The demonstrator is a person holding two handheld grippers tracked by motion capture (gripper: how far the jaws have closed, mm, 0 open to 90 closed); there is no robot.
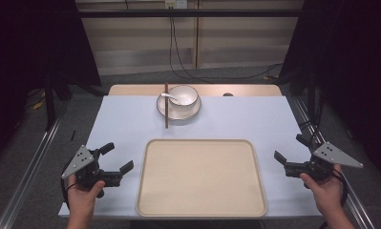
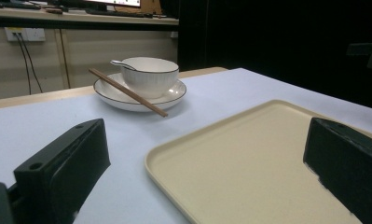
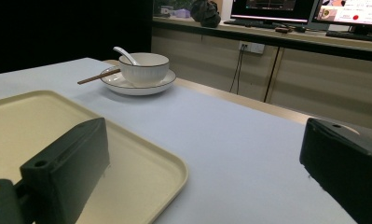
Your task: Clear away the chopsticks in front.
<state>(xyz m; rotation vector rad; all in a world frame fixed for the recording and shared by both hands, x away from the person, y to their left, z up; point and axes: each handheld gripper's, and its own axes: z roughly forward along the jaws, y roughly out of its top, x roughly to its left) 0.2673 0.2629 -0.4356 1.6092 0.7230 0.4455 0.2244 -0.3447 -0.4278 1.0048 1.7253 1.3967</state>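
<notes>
My left gripper (image 1: 112,164) sits at the table's (image 1: 116,124) near left, jaws spread wide with nothing between them. Just beside it lies the beige tray (image 1: 200,209) (bare inside). Farther back, a white bowl (image 1: 184,95) holding a spoon (image 1: 169,97) stands on a plate (image 1: 178,112), chopsticks (image 1: 166,107) across its rim. My right gripper (image 1: 287,155) waits at the tray's right, jaws likewise apart.

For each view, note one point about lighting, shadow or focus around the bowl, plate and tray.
High view: the table is evenly lit and the surroundings are dark. Left gripper view: the bowl is sharp, the plate casts a soft shadow, and the near jaws blur. Right gripper view: the tray shows no glare, and the monitors look overexposed.
</notes>
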